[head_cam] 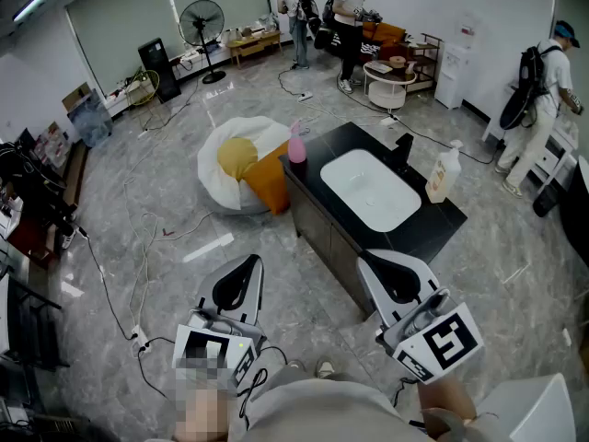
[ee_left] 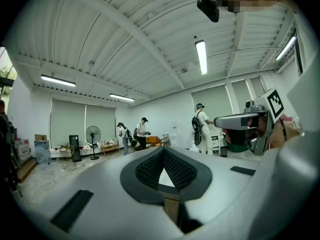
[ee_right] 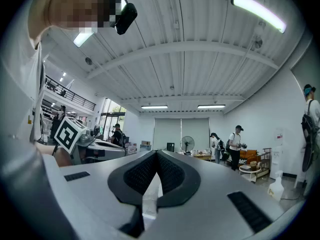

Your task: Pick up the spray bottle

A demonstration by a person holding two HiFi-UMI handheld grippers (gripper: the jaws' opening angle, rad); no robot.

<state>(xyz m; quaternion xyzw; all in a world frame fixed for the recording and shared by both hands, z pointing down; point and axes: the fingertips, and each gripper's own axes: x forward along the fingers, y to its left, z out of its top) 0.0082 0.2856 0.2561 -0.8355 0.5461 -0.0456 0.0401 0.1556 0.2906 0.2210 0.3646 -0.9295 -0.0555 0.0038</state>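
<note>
1. The pink spray bottle (head_cam: 296, 144) stands on the far-left corner of the counter (head_cam: 440, 230), beside the sink (head_cam: 368, 191). It's well ahead of both grippers, so I'd say the approach hasn't started.
2. The left gripper (head_cam: 248, 263) and right gripper (head_cam: 368, 261) are held level, close to the body. Both have their jaws pressed together with nothing between them.

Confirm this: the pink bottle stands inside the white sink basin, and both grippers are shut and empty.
Not quite. The pink bottle is not in the white sink basin. It stands on a corner of the black counter, left of the basin, as the head view shows. The rest holds: the left gripper and the right gripper are shut and empty.
</note>
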